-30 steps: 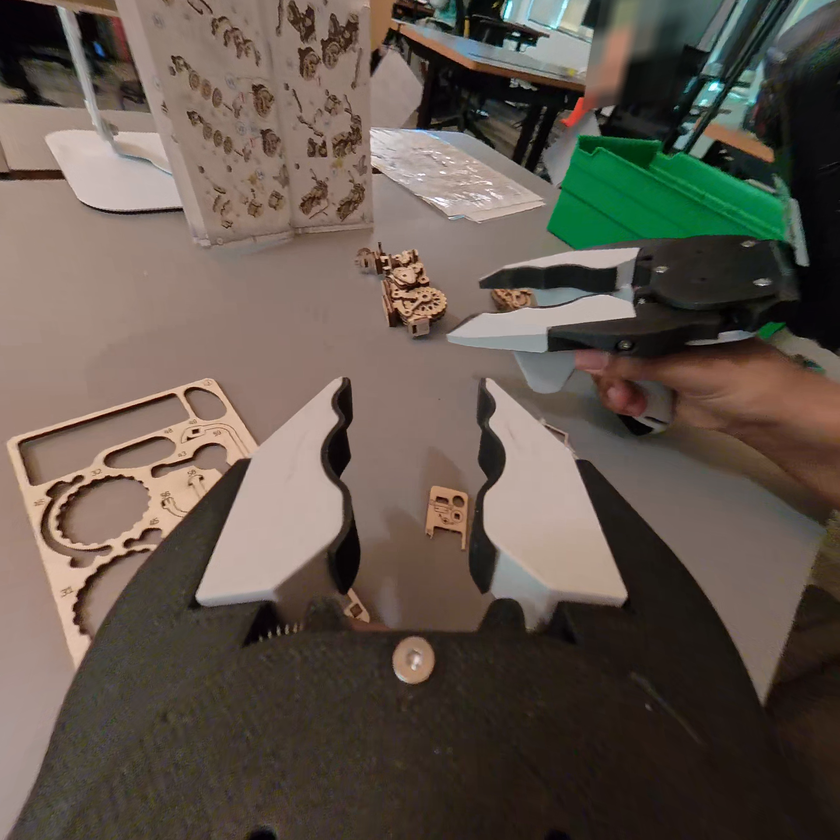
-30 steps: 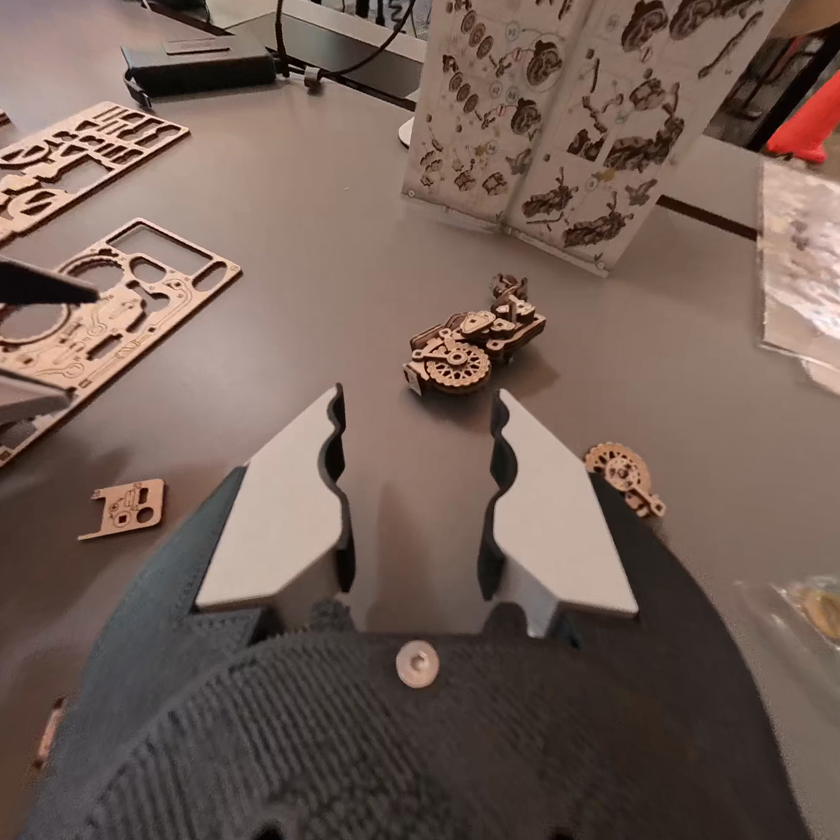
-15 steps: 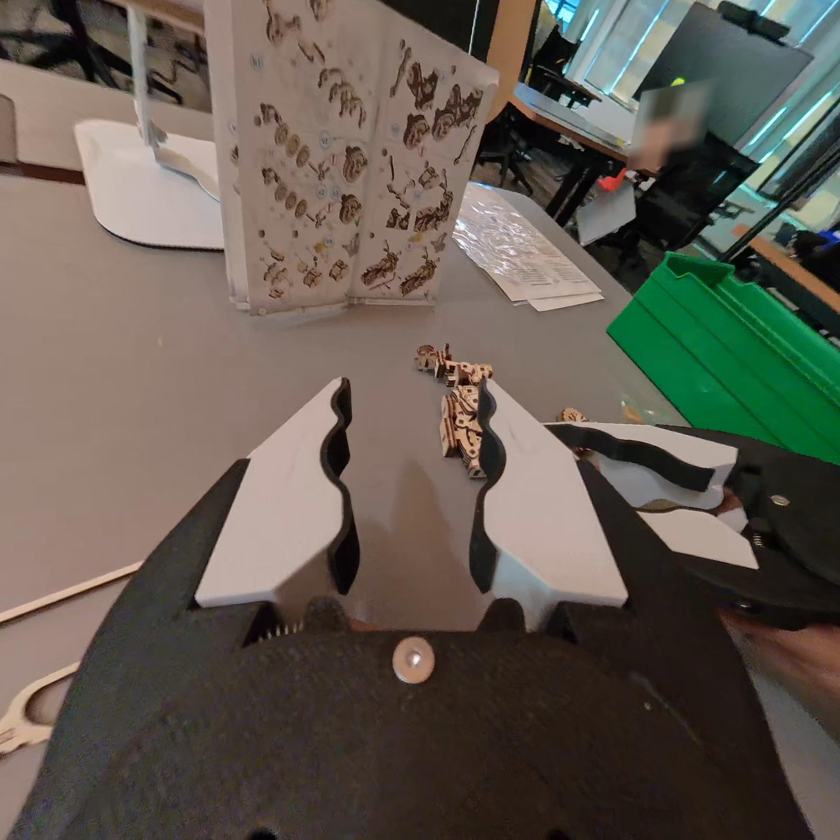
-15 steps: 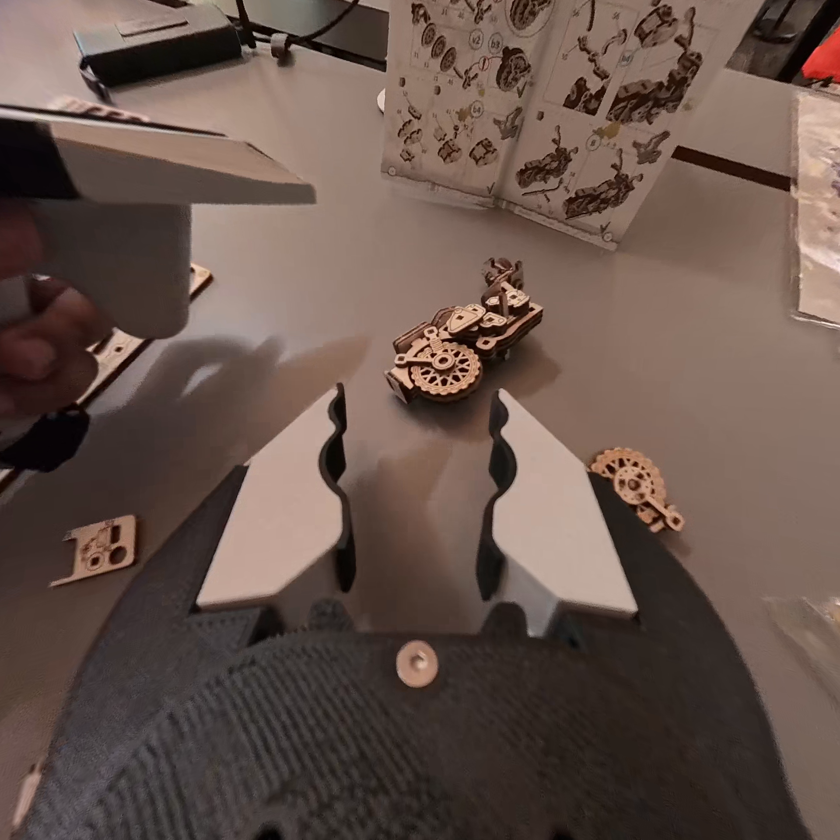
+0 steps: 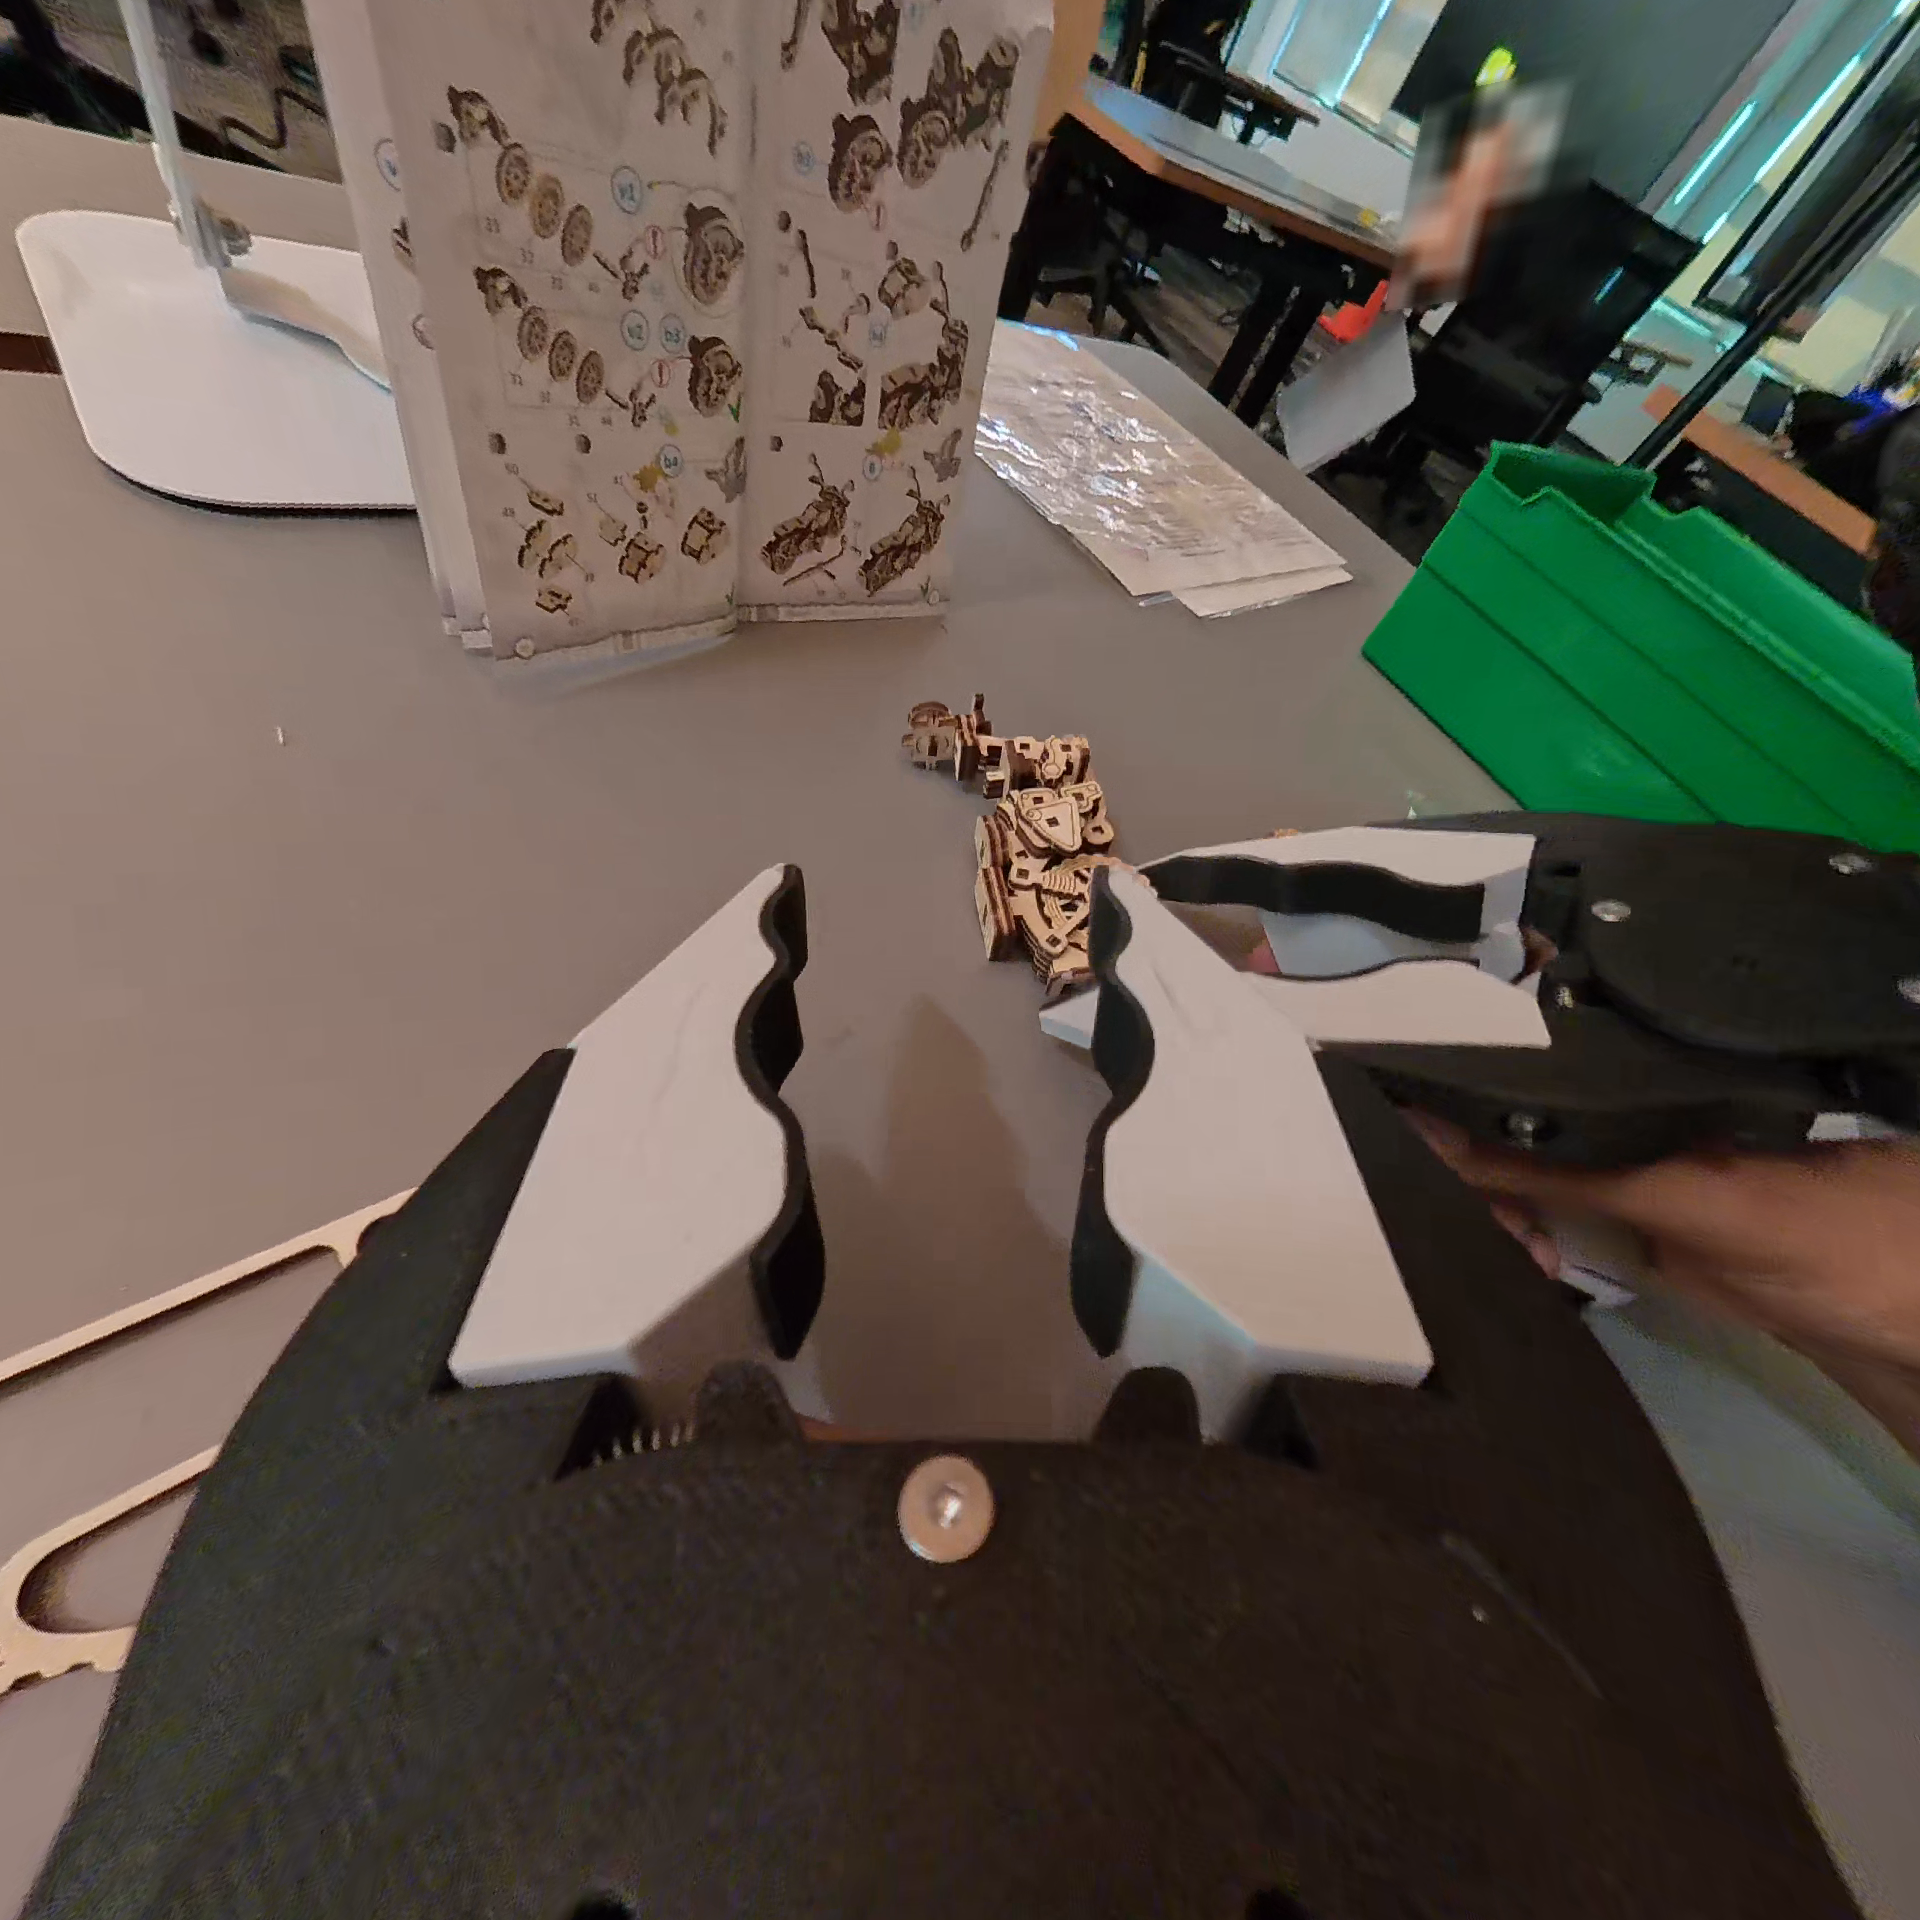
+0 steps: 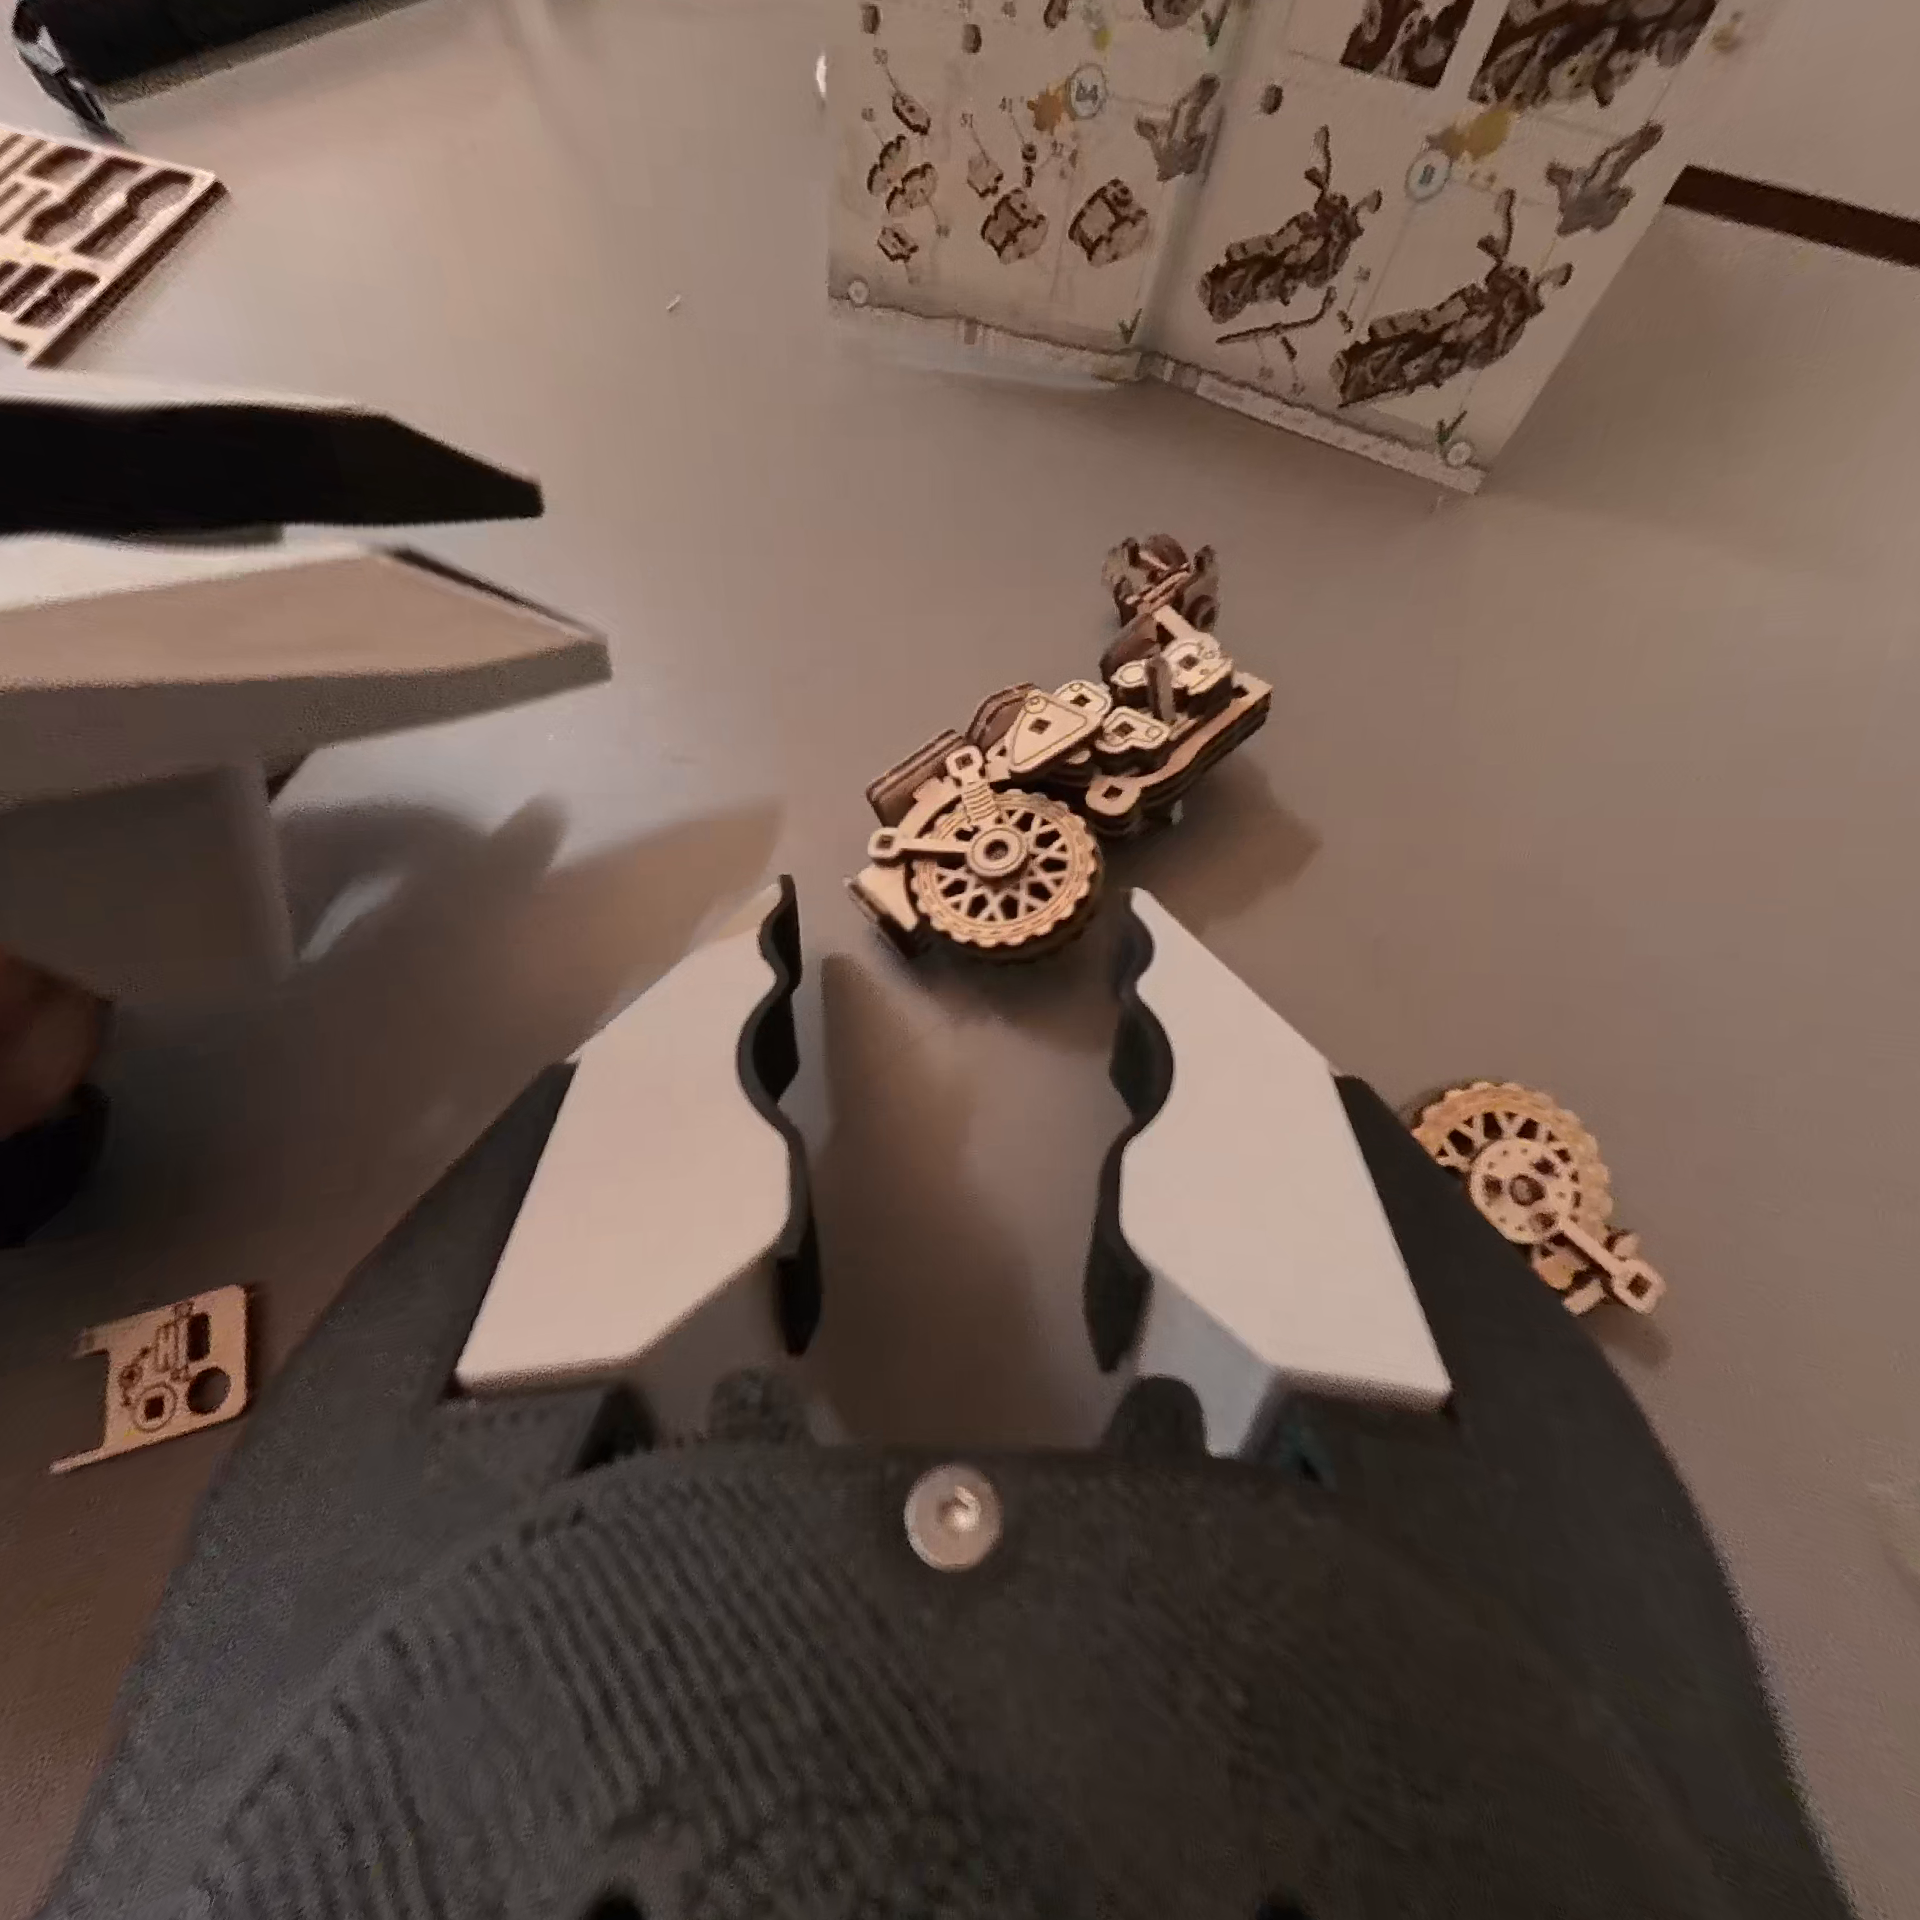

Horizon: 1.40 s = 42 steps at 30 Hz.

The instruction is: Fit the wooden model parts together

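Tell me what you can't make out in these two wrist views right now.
- Left wrist view: the near end of the half-built wooden motorcycle model is hidden behind the left gripper's own finger.
- Left wrist view: the pale cut-out wooden parts sheet is cut off by the left edge.
- Right wrist view: the left gripper is cut off by the edge and blurred.
- Right wrist view: the folded paper instruction sheet is blurred, its top cut off.

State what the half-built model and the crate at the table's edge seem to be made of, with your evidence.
Half-built model: thin laser-cut plywood, seemingly; pale matt faces, dark burnt-looking edges, stacked layers. Green crate: likely moulded plastic; uniform colour, slight sheen, stepped walls.
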Tool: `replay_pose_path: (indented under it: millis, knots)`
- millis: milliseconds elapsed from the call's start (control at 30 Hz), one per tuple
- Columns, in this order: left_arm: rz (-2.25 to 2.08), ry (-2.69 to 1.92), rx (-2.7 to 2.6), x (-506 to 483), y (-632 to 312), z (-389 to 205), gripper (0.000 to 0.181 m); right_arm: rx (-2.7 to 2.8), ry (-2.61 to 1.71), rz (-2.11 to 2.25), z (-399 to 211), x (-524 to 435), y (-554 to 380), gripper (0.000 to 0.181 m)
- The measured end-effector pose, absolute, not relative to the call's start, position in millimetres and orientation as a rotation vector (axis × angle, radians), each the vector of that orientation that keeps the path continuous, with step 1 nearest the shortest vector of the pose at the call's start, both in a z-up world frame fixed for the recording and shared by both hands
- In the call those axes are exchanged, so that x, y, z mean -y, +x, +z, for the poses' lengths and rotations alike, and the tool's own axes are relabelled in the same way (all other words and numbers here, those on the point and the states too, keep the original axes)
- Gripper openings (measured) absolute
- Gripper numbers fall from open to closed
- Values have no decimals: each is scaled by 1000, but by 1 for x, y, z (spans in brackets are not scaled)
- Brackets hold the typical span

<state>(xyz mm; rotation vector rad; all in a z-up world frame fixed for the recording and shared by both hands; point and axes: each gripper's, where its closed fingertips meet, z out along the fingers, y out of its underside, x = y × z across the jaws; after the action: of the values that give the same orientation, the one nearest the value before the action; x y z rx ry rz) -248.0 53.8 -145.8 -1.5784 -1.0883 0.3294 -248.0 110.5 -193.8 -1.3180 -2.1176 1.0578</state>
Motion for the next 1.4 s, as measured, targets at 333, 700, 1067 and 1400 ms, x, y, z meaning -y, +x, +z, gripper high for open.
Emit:
replay_pose_path:
  millis: [333,700,1067,1400]
  knots:
    - [258,-1524,1127,-49,-251,-147,54,2090,-1416,1175,-190,-115,-254,48]
    - [229,-1510,1126,-50,-250,-147,54,1998,-1475,1346,-175,-131,-244,26]
    - [238,-1504,1144,-47,-251,-147,53,2032,-1093,971,-168,-121,-263,53]
    - [247,-1517,1123,-49,-250,-146,53,2132,-1260,930,-199,-111,-283,58]
